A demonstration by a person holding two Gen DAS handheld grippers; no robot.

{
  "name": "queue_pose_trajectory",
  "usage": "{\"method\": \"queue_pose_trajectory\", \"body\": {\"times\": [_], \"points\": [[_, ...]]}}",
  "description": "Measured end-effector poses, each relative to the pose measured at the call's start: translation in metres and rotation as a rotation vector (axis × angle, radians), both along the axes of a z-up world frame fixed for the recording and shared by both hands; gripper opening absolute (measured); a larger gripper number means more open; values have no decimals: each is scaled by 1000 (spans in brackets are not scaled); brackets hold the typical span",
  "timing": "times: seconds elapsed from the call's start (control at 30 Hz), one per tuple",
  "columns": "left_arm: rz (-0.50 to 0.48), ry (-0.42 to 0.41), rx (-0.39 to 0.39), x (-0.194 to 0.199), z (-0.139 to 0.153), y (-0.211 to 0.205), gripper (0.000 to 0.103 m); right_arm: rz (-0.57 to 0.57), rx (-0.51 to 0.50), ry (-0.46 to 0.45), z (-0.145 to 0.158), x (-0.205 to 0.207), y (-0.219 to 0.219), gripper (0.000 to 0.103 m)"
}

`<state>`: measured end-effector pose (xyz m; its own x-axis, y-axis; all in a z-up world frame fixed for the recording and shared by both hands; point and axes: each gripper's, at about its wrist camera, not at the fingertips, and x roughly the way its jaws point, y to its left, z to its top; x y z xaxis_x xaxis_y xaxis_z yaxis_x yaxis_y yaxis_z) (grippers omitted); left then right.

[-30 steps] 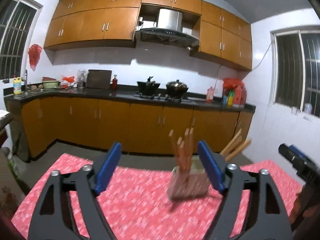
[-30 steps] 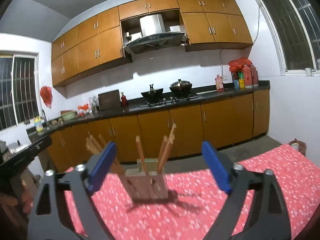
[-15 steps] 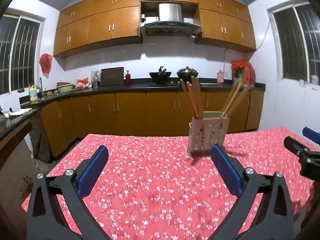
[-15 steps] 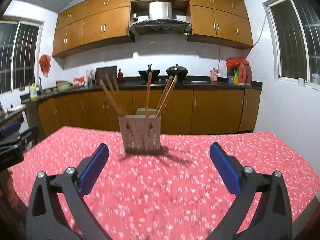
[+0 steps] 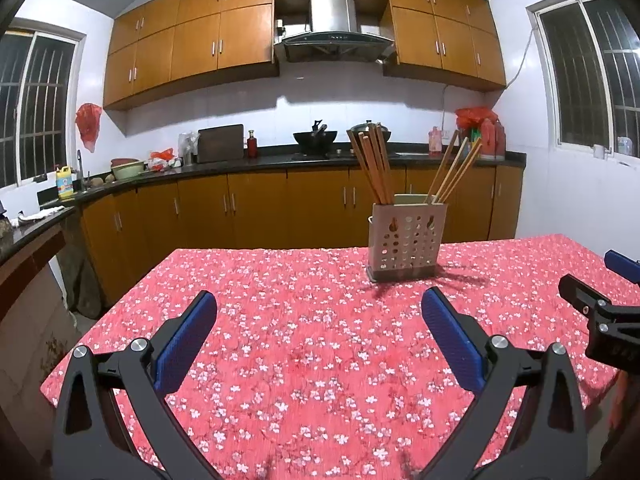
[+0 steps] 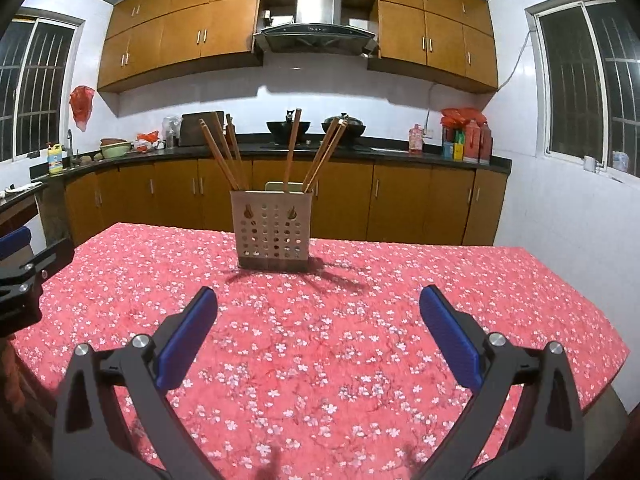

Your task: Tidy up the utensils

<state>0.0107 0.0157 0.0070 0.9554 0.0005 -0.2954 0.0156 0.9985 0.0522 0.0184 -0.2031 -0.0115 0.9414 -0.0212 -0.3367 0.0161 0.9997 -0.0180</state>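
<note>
A white perforated utensil holder stands upright on the red floral tablecloth, toward the far side. Several wooden chopsticks stick up from it, leaning left and right. It also shows in the right wrist view with its chopsticks. My left gripper is open and empty, well short of the holder. My right gripper is open and empty, also short of the holder. The right gripper shows at the right edge of the left wrist view.
The table's far edge drops to the kitchen floor. Brown cabinets and a dark counter with pots run along the back wall. The table's right edge is near a white wall.
Both grippers have drawn back and lowered from the holder, which now looks farther away and stands still on the cloth. Both stay open.
</note>
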Motion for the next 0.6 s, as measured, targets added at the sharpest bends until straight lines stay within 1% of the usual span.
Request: {"method": "queue_pose_trajectory", "body": {"times": [0.17,0.43,0.6], "points": [[-3,3,9,-3,-4,-1,101,-1,-7,5,-3,-3,1,99],[-1,43,10,-2,-12,-1,101,-3,-1,21,-8,-5,-1,99],[-6,50,14,-3,-14,-3,101,-6,6,31,-10,-4,-4,99]]}}
